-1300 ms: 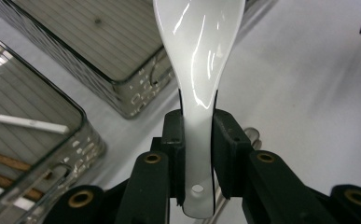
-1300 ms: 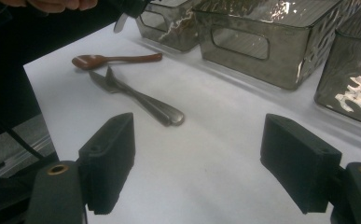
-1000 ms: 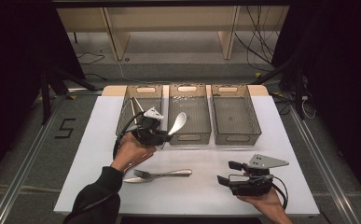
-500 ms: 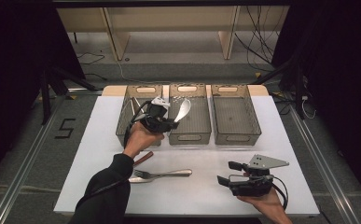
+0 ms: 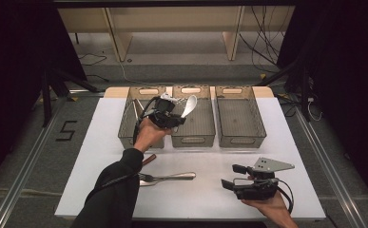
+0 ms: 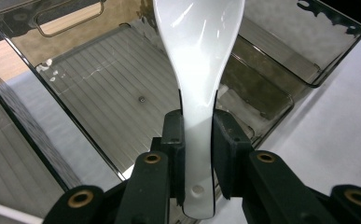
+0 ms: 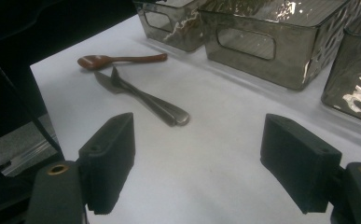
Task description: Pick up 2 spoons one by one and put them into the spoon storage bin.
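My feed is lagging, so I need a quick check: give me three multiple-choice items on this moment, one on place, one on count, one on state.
1. The white spoon is held above which bin?
A. left
B. middle
C. right

2. How many bins?
A. two
B. three
C. four

3. The right hand-held gripper is:
A. open
B. shut on the fork
C. shut on a spoon

Answers: 1 B, the spoon hangs over the middle bin. 2 B, three stand side by side. 3 A, its jaws stand apart over bare table; the fork lies apart.

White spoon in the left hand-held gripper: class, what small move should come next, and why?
Probably lower and release. The left hand-held gripper holds the white spoon shut by its handle, bowl above the middle bin, so easing down before opening would avoid a drop.
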Tool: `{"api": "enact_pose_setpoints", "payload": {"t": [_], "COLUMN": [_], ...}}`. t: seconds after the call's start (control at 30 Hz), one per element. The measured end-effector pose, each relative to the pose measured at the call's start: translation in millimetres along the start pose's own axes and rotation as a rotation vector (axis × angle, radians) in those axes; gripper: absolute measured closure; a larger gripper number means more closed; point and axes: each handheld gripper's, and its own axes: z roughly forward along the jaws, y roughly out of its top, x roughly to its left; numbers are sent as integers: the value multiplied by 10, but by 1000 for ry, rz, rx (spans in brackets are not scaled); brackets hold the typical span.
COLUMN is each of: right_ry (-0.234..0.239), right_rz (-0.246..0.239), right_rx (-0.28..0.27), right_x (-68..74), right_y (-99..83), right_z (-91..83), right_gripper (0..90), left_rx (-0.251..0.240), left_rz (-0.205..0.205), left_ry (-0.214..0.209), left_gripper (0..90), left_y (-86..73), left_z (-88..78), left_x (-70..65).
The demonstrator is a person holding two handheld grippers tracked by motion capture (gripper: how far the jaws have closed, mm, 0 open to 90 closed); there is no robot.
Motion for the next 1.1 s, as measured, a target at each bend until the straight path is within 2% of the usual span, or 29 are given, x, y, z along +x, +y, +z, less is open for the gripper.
{"api": "enact_pose_setpoints", "payload": {"t": [0.3, 0.77, 1.03, 1.1], "right_ry": [2, 10, 14, 14], "right_rz": [-2, -1, -6, -7], "right_rx": [3, 7, 9, 7], "right_x": [-3, 9, 12, 12], "right_y": [-3, -6, -7, -6], "right_z": [3, 15, 17, 18], "right_gripper": [270, 270, 270, 271], "left_rx": [8, 49, 66, 79], "left_rz": [-26, -22, -44, -48], "left_ry": [15, 34, 40, 42], "left_gripper": [755, 753, 746, 720], "left_y": [13, -13, -39, -34], "left_z": [108, 234, 305, 320], "left_x": [34, 23, 22, 16]}}
